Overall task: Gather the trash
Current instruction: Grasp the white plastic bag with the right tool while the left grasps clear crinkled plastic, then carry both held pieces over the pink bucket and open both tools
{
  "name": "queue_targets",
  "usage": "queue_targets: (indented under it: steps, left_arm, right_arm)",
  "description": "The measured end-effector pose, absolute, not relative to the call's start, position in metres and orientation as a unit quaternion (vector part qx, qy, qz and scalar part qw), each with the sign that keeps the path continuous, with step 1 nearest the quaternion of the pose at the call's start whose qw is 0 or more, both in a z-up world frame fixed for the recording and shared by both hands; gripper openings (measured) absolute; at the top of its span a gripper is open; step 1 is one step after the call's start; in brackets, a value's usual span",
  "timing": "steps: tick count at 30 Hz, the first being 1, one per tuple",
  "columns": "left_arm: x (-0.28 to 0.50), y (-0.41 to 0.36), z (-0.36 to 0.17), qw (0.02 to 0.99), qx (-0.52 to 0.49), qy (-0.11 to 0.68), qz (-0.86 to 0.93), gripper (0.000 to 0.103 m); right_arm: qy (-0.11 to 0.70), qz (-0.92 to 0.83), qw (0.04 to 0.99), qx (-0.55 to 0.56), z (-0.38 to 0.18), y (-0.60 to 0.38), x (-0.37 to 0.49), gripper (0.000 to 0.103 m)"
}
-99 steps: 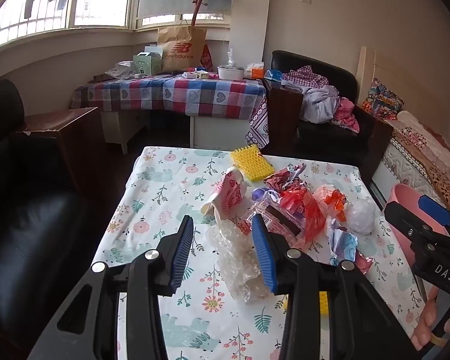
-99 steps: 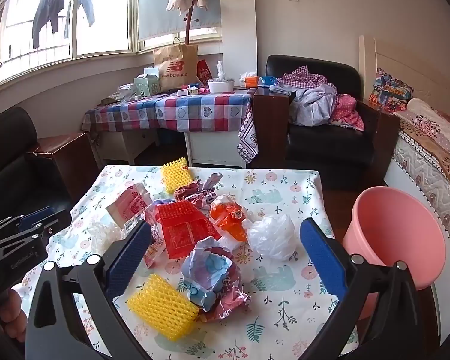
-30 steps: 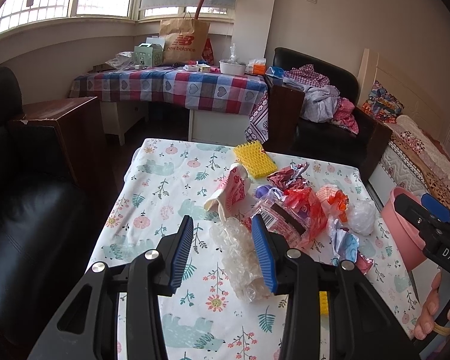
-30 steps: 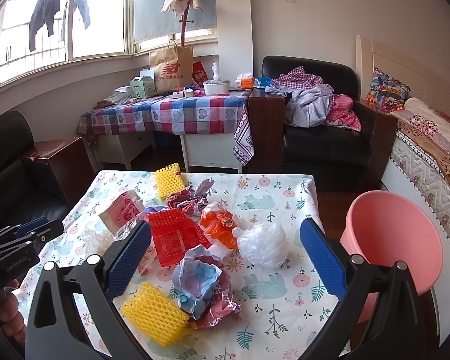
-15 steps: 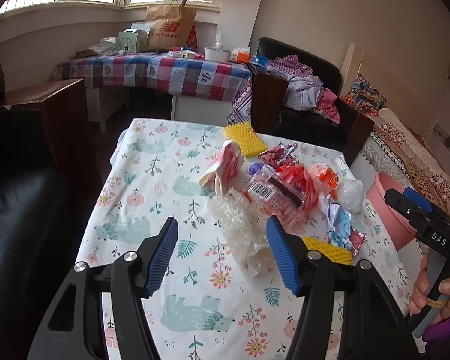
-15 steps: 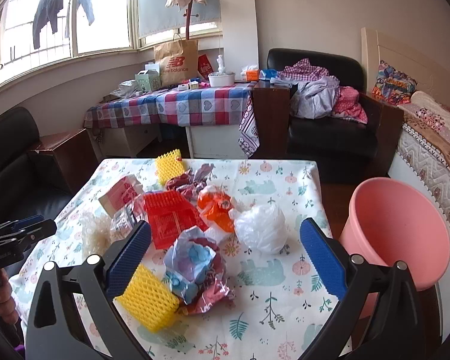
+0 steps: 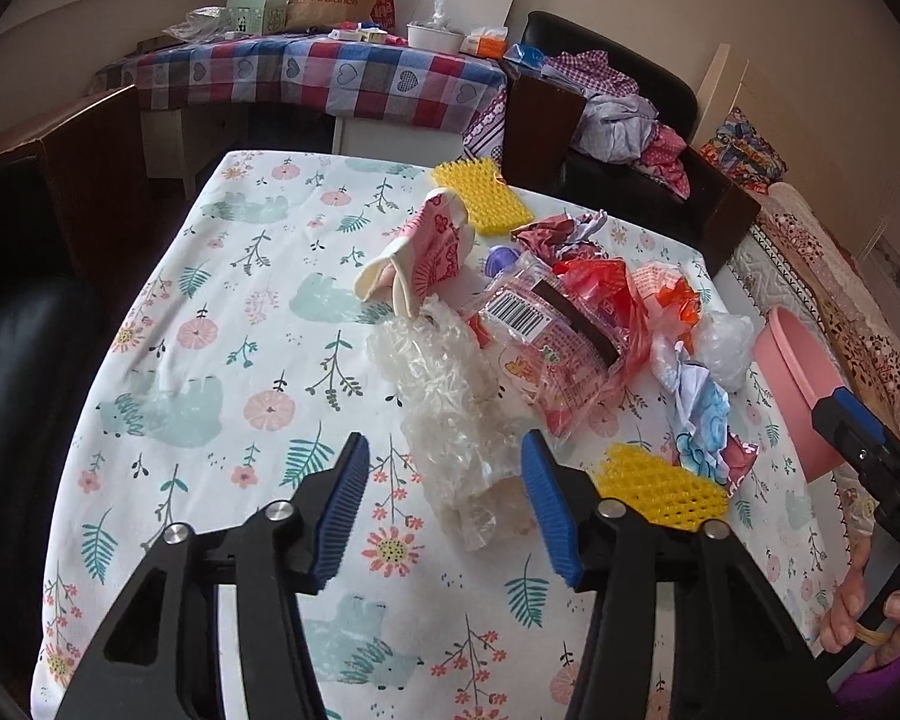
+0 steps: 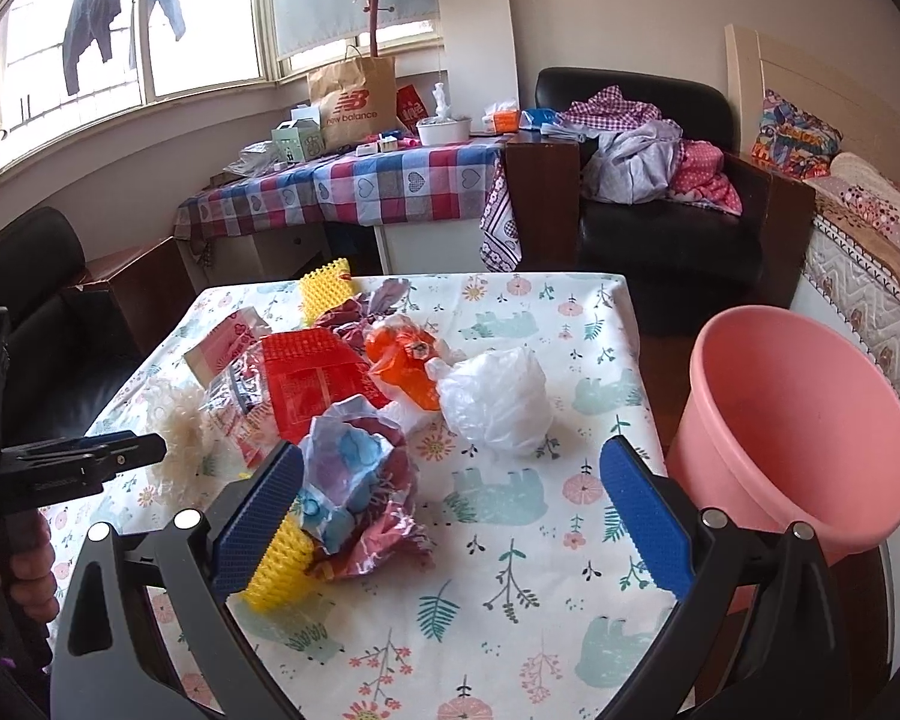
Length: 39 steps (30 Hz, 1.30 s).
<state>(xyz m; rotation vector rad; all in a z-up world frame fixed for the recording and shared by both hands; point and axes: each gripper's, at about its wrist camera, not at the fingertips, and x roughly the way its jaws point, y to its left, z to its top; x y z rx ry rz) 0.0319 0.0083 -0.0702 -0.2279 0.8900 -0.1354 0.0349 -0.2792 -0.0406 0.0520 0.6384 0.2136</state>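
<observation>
Below, the left gripper [image 7: 444, 504] hangs over a floral tablecloth [image 7: 222, 324], its blue jaws apart and closing around the near end of clear bubble wrap [image 7: 444, 402], pads not touching it. At three o'clock, the right gripper [image 8: 450, 516] gapes wide above crumpled wrappers [image 8: 360, 480]. A pink bin [image 8: 798, 438] stands beside the table.
</observation>
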Motion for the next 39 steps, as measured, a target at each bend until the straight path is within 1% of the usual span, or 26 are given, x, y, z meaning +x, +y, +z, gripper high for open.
queue_targets:
  steps: [1, 4, 6, 7, 9, 10, 11, 12, 14, 16, 17, 18, 19, 21, 24, 26, 29, 35, 39]
  left_arm:
    - [0.033, 0.008, -0.071, 0.892, -0.116, 0.43, -0.074, 0.034]
    - [0.03, 0.005, -0.068, 0.899, -0.101, 0.419, -0.076, 0.025]
    - [0.026, 0.004, -0.064, 0.904, -0.089, 0.41, -0.076, 0.022]
    - [0.024, 0.004, -0.062, 0.906, -0.088, 0.407, -0.077, 0.014]
    - [0.022, 0.006, -0.057, 0.908, -0.089, 0.402, -0.079, 0.012]
    - [0.02, 0.008, -0.054, 0.909, -0.092, 0.399, -0.079, 0.012]
    - [0.019, 0.009, -0.052, 0.91, -0.093, 0.397, -0.08, 0.012]
    - [0.017, 0.01, -0.05, 0.911, -0.092, 0.393, -0.079, 0.011]
    - [0.016, 0.011, -0.046, 0.913, -0.09, 0.389, -0.076, 0.009]
    - [0.014, 0.012, -0.043, 0.914, -0.092, 0.387, -0.075, 0.004]
    - [0.013, 0.012, -0.042, 0.915, -0.092, 0.386, -0.074, 0.002]
    - [0.012, 0.012, -0.041, 0.915, -0.092, 0.385, -0.075, 0.001]
    - [0.011, 0.012, -0.04, 0.916, -0.092, 0.384, -0.076, 0.001]
    - [0.009, 0.01, -0.038, 0.917, -0.087, 0.381, -0.078, 0.001]
    - [0.008, 0.007, -0.036, 0.918, -0.085, 0.378, -0.081, 0.001]
    - [0.007, 0.004, -0.032, 0.92, -0.085, 0.374, -0.085, 0.001]
    - [0.006, -0.003, -0.023, 0.924, -0.077, 0.362, -0.094, 0.001]
    - [0.008, -0.024, 0.005, 0.934, -0.067, 0.329, -0.125, 0.0]
    - [0.014, -0.053, 0.026, 0.938, -0.05, 0.303, -0.16, 0.0]
  right_arm:
    - [0.314, 0.104, 0.943, 0.026, -0.041, -0.282, 0.038, 0.1]
    - [0.313, 0.103, 0.944, 0.028, -0.039, -0.291, 0.046, 0.1]
    - [0.31, 0.102, 0.945, 0.026, -0.038, -0.295, 0.054, 0.1]
    - [0.309, 0.103, 0.945, 0.024, -0.037, -0.297, 0.058, 0.1]
    - [0.315, 0.105, 0.943, 0.02, -0.038, -0.298, 0.069, 0.099]
    - [0.321, 0.108, 0.941, 0.017, -0.04, -0.297, 0.077, 0.096]
    - [0.33, 0.111, 0.937, 0.013, -0.043, -0.296, 0.085, 0.09]
    - [0.339, 0.113, 0.934, 0.008, -0.047, -0.295, 0.092, 0.087]
    - [0.356, 0.118, 0.927, 0.003, -0.054, -0.294, 0.104, 0.086]
    - [0.373, 0.124, 0.919, 0.0, -0.062, -0.291, 0.115, 0.083]
    - [0.379, 0.125, 0.917, -0.001, -0.066, -0.29, 0.119, 0.077]
    - [0.387, 0.126, 0.914, -0.001, -0.07, -0.289, 0.122, 0.068]
    - [0.396, 0.129, 0.909, 0.002, -0.074, -0.289, 0.125, 0.063]
    - [0.407, 0.138, 0.903, 0.016, -0.079, -0.291, 0.127, 0.04]
    - [0.404, 0.139, 0.903, 0.028, -0.08, -0.295, 0.121, 0.026]
    - [0.398, 0.143, 0.905, 0.041, -0.076, -0.3, 0.113, 0.024]
    - [0.381, 0.145, 0.911, 0.053, -0.065, -0.307, 0.099, 0.023]
    - [0.342, 0.14, 0.926, 0.079, -0.038, -0.325, 0.075, 0.023]
    - [0.323, 0.124, 0.933, 0.095, -0.026, -0.345, 0.062, 0.023]
